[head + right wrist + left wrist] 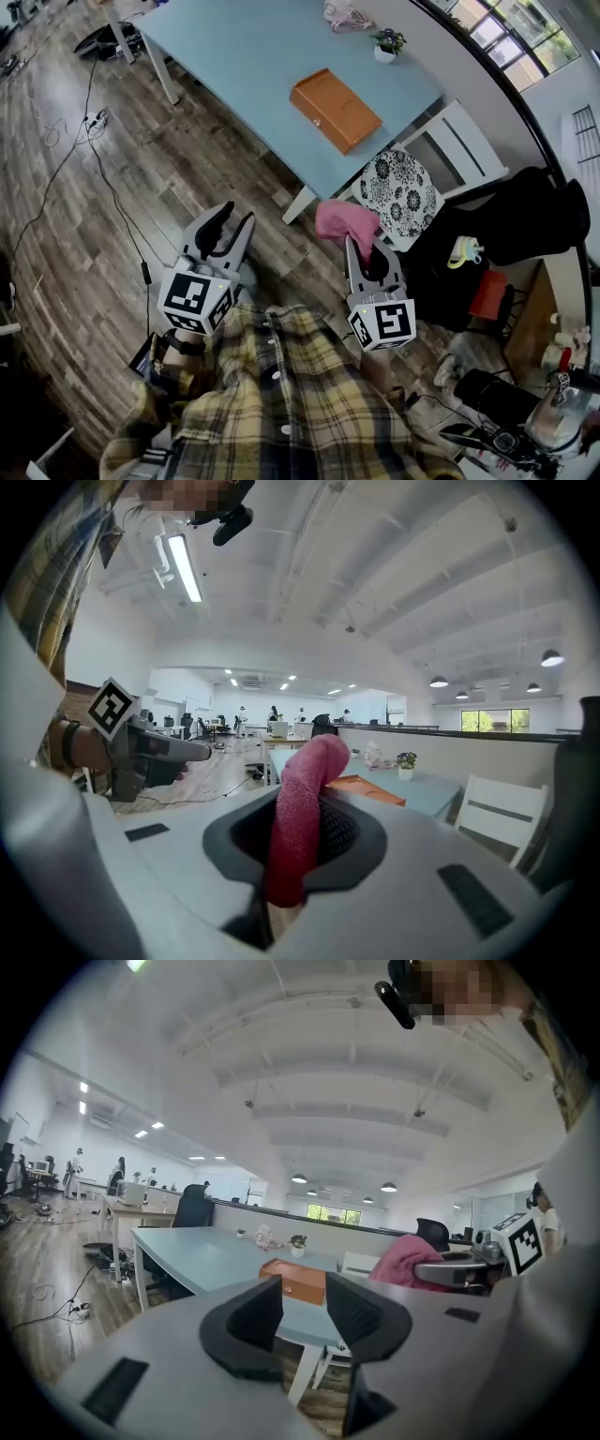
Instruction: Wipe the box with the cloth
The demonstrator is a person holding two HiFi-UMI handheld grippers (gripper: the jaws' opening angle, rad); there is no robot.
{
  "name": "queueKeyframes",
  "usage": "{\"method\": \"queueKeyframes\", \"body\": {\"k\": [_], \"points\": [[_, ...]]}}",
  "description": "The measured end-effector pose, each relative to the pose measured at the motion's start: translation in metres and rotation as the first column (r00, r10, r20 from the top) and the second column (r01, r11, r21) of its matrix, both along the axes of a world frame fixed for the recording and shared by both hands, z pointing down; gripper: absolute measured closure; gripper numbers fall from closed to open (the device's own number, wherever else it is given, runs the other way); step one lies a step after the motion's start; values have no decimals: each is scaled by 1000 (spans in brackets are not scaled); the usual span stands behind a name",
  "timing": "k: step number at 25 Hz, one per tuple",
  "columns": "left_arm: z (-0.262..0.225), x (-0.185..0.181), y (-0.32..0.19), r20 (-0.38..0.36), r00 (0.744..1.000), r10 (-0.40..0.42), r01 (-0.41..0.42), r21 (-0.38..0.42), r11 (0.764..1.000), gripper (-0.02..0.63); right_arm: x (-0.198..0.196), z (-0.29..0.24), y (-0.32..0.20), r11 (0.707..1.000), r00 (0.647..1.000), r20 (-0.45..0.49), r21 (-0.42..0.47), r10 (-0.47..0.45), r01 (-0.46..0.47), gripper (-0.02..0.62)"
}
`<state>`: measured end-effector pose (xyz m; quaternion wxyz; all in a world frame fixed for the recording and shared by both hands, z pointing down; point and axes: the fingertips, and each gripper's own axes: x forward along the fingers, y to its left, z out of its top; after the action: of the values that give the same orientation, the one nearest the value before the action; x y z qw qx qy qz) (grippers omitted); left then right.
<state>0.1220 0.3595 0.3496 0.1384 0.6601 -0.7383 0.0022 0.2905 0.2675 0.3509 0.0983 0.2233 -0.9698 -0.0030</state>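
the person in the plaid shirt [281,403] is standing back from the table [234,47], holding both grippers out over the wooden floor [112,244], short of the table's near end.

the left gripper [230,217] is pointing toward the table with its jaws standing wide apart and gripping nothing. in the left gripper view [303,1302] the far-off box [292,1281] is showing through the gap, but it is well apart from the pads.

the right gripper [366,249] is clamping the pink cloth [345,223] between its jaws. in the right gripper view [305,829] the cloth [300,808] is standing up as a rolled hump above the pads and hanging a little way below them.

the orange box [335,110] is lying flat on the pale blue table, close to the edge at the table's near end, which is facing the white chair [464,141], and lying at a slant to that edge. neither gripper is touching it, and the cloth is well apart from it.

a small potted plant [386,44] is standing near the table's right edge, beyond the box. a pale bundle [345,14] is lying farther along that edge. the chair is carrying a black-and-white patterned cushion [400,192] and is standing just beside the table's near end. cables [94,122] are trailing across the floor to the left of the table.
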Motion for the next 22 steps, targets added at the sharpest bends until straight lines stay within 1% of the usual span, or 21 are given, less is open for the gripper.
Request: {"method": "queueKeyframes", "body": {"k": [6,13,17,22], "points": [[-13,-67,-34,21,999,34,-34,11,999,463,-71,-9,-29,1000,1000,4,6,11,-11,548],[-12,-136,-67,28,997,71,-71,6,997,457,-136,-8,-57,999,999,2,-2,47,-47,548],[-10,-171,-71,29,997,70,-70,10,998,457,-162,-5,-64,998,997,-13,-2,70,-70,548],[-1,-193,-68,10,997,74,-74,4,997,457,-177,1,-65,995,995,-27,-15,96,-96,548]]}}
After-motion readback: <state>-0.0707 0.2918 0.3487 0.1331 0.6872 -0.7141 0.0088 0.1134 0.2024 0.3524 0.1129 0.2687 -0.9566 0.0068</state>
